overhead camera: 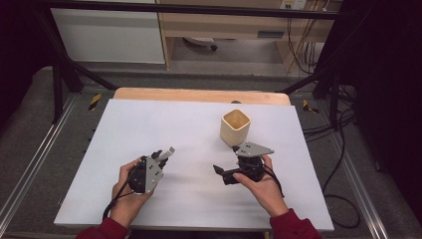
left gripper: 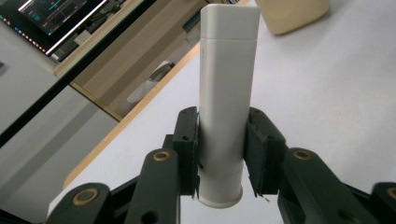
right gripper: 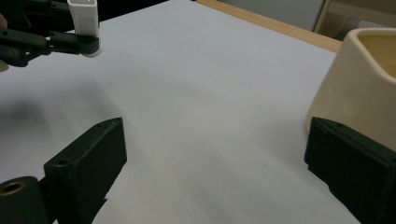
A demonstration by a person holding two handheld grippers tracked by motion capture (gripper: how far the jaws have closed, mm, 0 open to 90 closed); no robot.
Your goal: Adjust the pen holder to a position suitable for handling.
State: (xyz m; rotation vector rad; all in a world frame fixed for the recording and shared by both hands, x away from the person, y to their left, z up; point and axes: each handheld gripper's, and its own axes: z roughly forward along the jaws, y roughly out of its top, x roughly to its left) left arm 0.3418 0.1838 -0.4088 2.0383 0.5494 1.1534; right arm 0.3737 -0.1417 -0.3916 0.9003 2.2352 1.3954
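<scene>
a person in dark red sleeves sits at a white table [overhead camera: 189,129] and holds a two-jaw gripper in each hand. the left gripper [overhead camera: 158,158] is near the front left of the table, its jaws clamped on the lower part of a white tube [left gripper: 228,102] with a squared cap; the tube sticks out past the jaws, pointing toward the far right of the table, clear of the surface. in the left gripper view the two black pads [left gripper: 187,149] press against both sides of the tube. the right gripper [overhead camera: 225,160] is at the front right, with its jaws spread wide and nothing between them. a cream cup [overhead camera: 235,127] with a rounded square mouth stands upright on the table just beyond the right gripper; in the right gripper view the cup sits close behind the right-hand jaw, and i cannot tell whether they touch. the two grippers are well apart.
</scene>
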